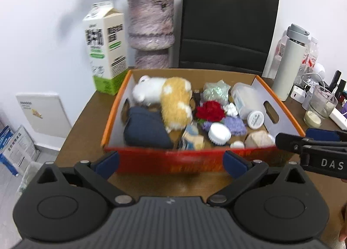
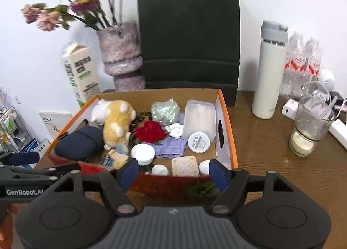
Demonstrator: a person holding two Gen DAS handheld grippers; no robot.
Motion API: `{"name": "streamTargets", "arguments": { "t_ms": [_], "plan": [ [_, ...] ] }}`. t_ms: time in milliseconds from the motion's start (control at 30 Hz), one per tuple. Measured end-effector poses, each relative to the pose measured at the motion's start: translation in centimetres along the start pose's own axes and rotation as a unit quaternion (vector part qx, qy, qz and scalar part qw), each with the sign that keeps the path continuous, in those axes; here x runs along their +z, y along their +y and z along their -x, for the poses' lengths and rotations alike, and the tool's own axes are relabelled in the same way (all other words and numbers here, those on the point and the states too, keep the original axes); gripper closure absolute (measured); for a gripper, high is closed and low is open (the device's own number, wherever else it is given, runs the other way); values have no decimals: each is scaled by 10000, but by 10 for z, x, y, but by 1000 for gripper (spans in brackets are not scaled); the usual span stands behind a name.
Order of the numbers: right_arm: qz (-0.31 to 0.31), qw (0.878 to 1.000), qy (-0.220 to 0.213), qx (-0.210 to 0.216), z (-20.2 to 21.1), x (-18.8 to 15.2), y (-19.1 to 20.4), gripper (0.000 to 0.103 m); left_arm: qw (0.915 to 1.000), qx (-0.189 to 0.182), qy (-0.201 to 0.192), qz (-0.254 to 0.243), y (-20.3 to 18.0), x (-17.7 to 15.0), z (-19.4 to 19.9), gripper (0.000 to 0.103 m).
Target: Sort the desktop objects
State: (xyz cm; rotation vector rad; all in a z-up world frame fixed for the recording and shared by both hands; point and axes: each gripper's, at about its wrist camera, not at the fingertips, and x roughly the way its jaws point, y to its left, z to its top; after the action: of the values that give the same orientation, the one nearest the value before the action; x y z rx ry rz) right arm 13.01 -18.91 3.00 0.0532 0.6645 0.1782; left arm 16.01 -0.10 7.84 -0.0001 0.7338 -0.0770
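Note:
A cardboard box (image 1: pixel 195 160) with an orange rim and a red front stands on the brown table (image 1: pixel 86 136). It holds a white and yellow plush toy (image 1: pixel 171 101), a navy pouch (image 1: pixel 145 129), a red fabric rose (image 1: pixel 209 110), a purple cloth (image 1: pixel 235 124), a white ribbed lid (image 1: pixel 219 134) and a clear tub with a white cap (image 1: pixel 247 101). My left gripper (image 1: pixel 171 162) hangs open before the box's front wall, with nothing gripped. My right gripper (image 2: pixel 173 174) is open over the box's front right corner, also empty. Its fingers (image 1: pixel 288 142) show at the right of the left wrist view.
Behind the box stand a milk carton (image 1: pixel 106 49), a furry vase of dried flowers (image 1: pixel 151 29) and a black paper bag (image 1: pixel 227 23). To the right are a white flask (image 2: pixel 269 75), a glass (image 2: pixel 312 118), water bottles (image 2: pixel 303 62) and chargers. The table's left edge drops to the floor.

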Motion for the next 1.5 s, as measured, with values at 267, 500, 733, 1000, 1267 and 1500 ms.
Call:
{"name": "streamTargets", "arguments": {
  "t_ms": [267, 500, 733, 1000, 1267, 1500],
  "plan": [
    [193, 9992, -313, -165, 27, -63, 13, 23, 9997, 112, -185, -80, -2, -64, 26, 0],
    [28, 9997, 55, -248, 28, -119, 12, 19, 9993, 80, -165, -312, -15, -118, 28, 0],
    [108, 9984, 183, -522, 34, -148, 12, 12, 9998, 13, -58, -165, -13, -144, 26, 0],
    [125, 9984, 169, -519, 38, -156, 12, 0, 9998, 117, -162, -43, -7, -153, 34, 0],
    [125, 9985, 177, -505, 34, -153, 14, 0, 9997, 201, -143, -5, -7, -150, 29, 0],
    [123, 9985, 176, -499, 34, -153, 13, 0, 9997, 203, -145, -3, -7, -149, 29, 0]
  ]
}}
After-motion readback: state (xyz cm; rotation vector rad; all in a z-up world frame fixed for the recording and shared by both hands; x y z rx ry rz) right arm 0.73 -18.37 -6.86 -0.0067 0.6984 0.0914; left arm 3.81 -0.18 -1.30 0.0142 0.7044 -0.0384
